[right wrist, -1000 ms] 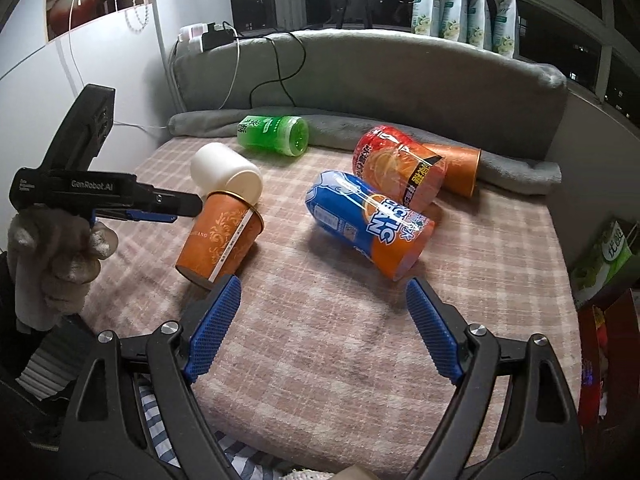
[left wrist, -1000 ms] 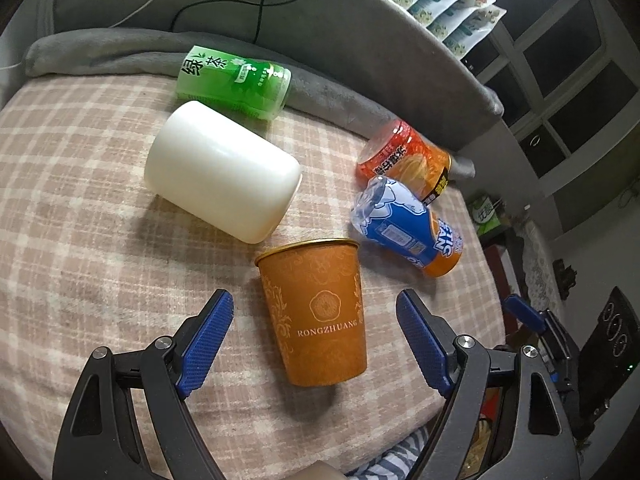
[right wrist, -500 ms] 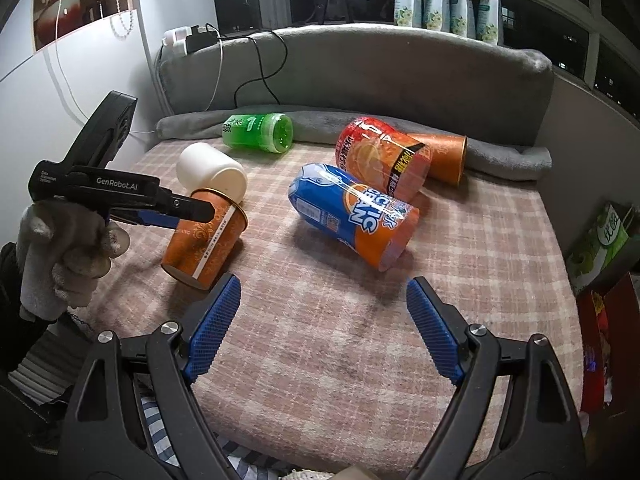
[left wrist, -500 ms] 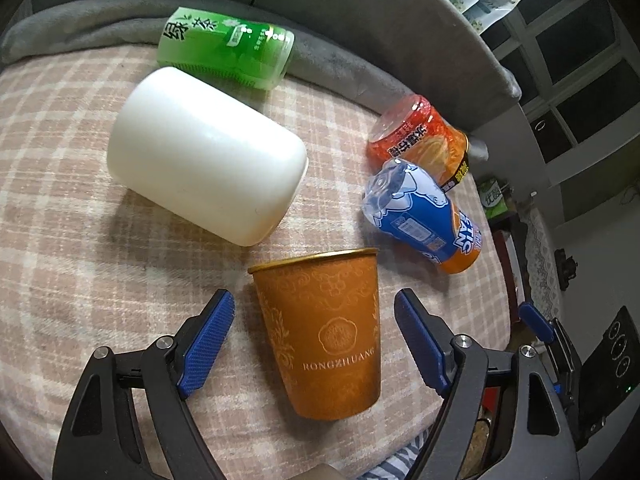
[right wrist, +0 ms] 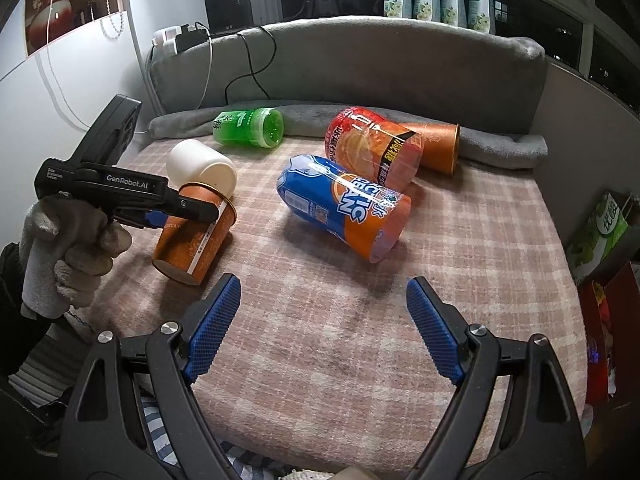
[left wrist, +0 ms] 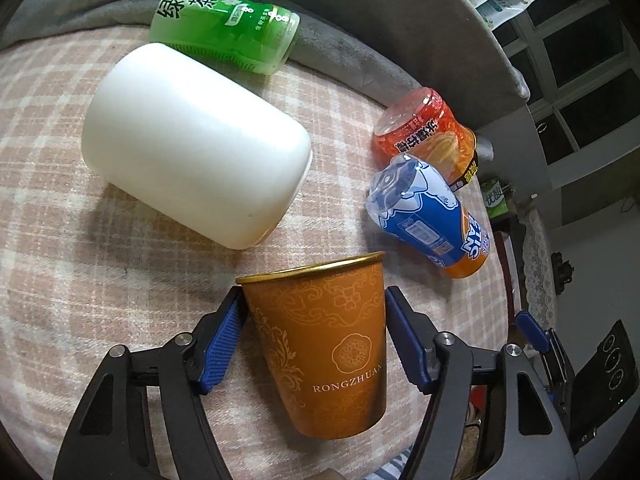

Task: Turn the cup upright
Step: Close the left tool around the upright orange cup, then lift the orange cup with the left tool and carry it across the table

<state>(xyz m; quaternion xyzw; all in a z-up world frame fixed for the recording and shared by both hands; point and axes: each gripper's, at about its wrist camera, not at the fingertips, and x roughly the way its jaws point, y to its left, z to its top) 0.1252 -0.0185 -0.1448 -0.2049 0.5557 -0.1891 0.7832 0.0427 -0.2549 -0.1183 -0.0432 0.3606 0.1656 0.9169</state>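
Two blue pads of the left hand-held gripper clamp the lying orange cup, rim toward 12 o'clock, ready for tipping upright; right hand-held gripper hangs released.

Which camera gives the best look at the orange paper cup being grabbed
The left wrist view: the orange paper cup fills the foreground between the left gripper fingers, with its gold rim and lettering readable. The right wrist view shows it smaller, lying tilted and partly hidden by that gripper.
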